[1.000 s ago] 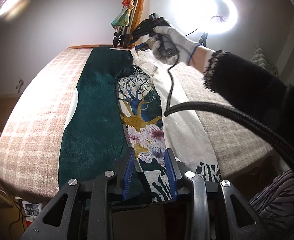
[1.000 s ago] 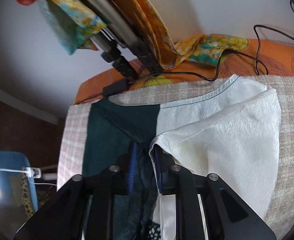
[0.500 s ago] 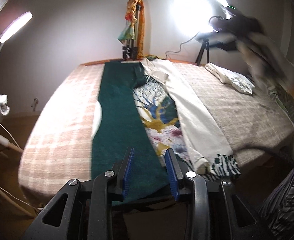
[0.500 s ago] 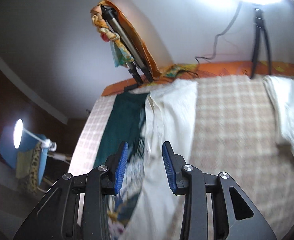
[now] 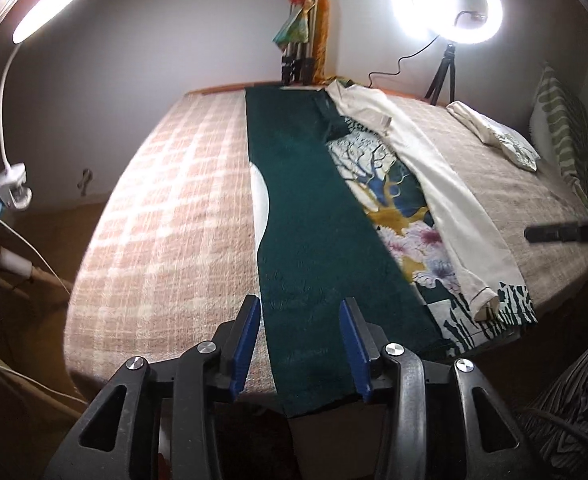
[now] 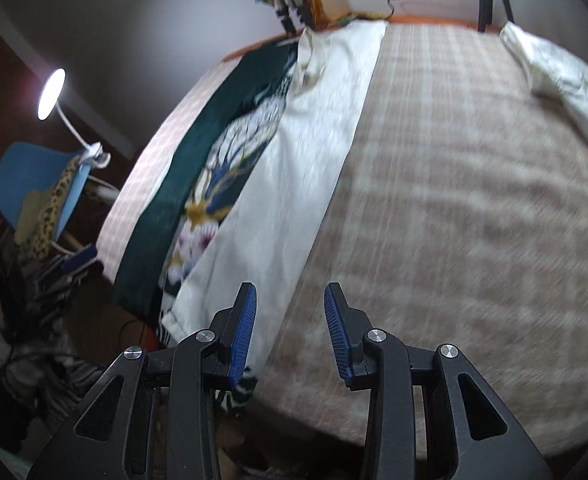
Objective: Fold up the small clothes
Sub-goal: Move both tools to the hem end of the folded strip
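Two grippers, left (image 5: 299, 346) and right (image 6: 290, 332), hover with jaws open and empty at the bed's (image 5: 166, 208) near edge. One garment (image 5: 317, 232) stretches across; one folded cloth (image 5: 497, 136) lies far right.

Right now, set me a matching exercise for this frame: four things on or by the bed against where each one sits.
Things
1. dark green panel
2. white panel
3. crumpled white garment
4. ring light

Places
A. at the bed's far right, apart from the long garment
B. left strip of the long garment
C. on a tripod at the far right corner
D. right strip, beside the tree-and-flower print

Pairs: 1-B, 2-D, 3-A, 4-C
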Demonstrator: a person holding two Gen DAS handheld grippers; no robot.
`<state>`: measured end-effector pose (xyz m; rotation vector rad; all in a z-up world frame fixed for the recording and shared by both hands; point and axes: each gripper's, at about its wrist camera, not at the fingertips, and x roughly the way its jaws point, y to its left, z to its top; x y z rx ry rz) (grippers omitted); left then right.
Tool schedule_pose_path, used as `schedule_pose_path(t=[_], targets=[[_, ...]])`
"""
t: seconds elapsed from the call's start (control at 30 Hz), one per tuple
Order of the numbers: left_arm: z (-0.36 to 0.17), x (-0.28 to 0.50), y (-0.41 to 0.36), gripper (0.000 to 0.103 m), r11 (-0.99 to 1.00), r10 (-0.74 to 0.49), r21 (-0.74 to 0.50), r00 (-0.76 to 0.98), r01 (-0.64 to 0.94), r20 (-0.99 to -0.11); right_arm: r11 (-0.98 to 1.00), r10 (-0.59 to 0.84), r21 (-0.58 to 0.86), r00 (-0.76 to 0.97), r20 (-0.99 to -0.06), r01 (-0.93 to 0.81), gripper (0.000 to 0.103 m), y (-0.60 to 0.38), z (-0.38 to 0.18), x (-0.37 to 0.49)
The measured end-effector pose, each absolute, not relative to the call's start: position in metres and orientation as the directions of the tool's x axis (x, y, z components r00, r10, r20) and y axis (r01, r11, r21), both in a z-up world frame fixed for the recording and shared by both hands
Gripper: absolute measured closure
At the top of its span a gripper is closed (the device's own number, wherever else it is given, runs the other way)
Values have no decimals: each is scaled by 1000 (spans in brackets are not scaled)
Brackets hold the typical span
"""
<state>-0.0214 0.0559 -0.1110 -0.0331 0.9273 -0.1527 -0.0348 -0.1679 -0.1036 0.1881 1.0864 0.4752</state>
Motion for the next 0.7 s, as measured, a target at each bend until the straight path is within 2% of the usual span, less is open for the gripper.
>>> schedule_pose_path(t=[0.13,0.27,0.37,0.47,0.53,0.57,0.6,0.7], targets=[[-124,-17,61,60,984,-177,-147,546,99,-819,874,470,382,326,-820,-299,68,-153,-123,-39],[-129,-18,63,46,987,-162,-134,539,91,-827,860,495,410,300,-815,-304,68,-150,-133,-47],[-133,-19,69,46,983,-183,-168,522,75,-833,849,517,433,307,-799,-303,68,-153,-134,-52],[-137,-18,66,50,981,-192,-174,506,83,-841,845,523,435,315,-792,-311,68,-154,-135,-57],[-138,-19,62,58,985,-171,-147,511,88,-842,858,497,397,329,-803,-327,71,-150,-134,-60],[-139,-18,61,67,985,-170,-142,509,93,-844,873,466,360,350,-812,-328,71,-147,-131,-61],[-139,-18,60,70,985,-172,-143,508,96,-844,893,425,309,384,-820,-328,70,-141,-126,-63],[-141,-16,60,72,984,-179,-155,504,90,-845,887,408,230,444,-798,-401,65,-121,-111,-74]])
